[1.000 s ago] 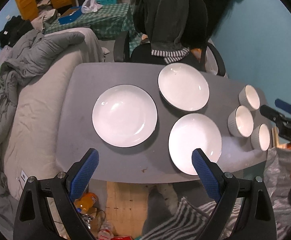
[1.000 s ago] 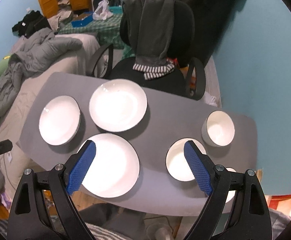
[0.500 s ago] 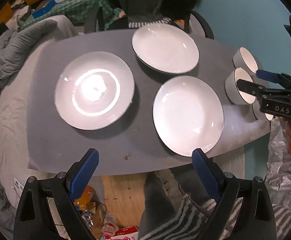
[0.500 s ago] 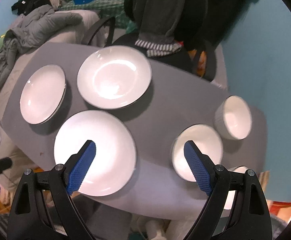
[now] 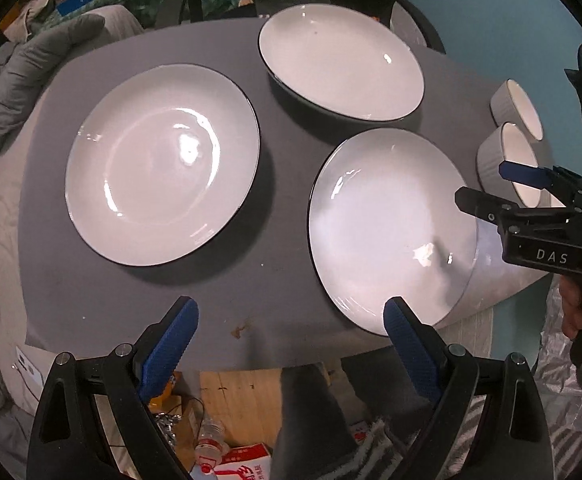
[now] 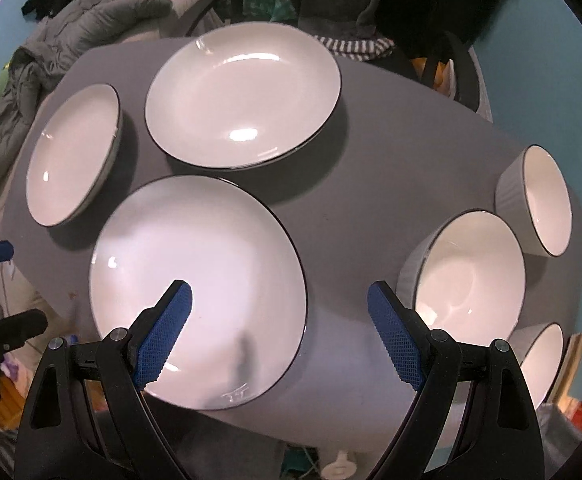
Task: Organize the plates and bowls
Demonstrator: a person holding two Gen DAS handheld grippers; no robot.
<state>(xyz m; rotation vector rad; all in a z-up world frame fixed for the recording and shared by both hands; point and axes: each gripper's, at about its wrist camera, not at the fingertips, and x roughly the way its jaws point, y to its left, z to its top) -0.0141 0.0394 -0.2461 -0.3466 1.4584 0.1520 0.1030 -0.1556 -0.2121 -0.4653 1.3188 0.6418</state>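
Observation:
Three white plates with dark rims lie on a grey table (image 5: 283,184): a left plate (image 5: 163,168), a far plate (image 5: 339,60) and a near plate (image 5: 387,232) at the front edge. Three white ribbed bowls stand at the right: far (image 6: 539,204), middle (image 6: 467,276), near (image 6: 539,364). My left gripper (image 5: 287,344) is open and empty above the table's front edge. My right gripper (image 6: 279,328) is open and empty, low over the gap between the near plate (image 6: 199,292) and the middle bowl. It also shows in the left wrist view (image 5: 503,188).
A black office chair draped with a dark hoodie (image 6: 343,4) stands behind the table. A bed with a grey quilt (image 5: 11,80) lies to the left. A teal wall (image 6: 551,60) is on the right. Boxes and a bottle (image 5: 215,452) lie on the floor below.
Both grippers have come down closer to the table, so plates and bowls look larger. The right gripper has moved in over the near plate's right side. Both stay open.

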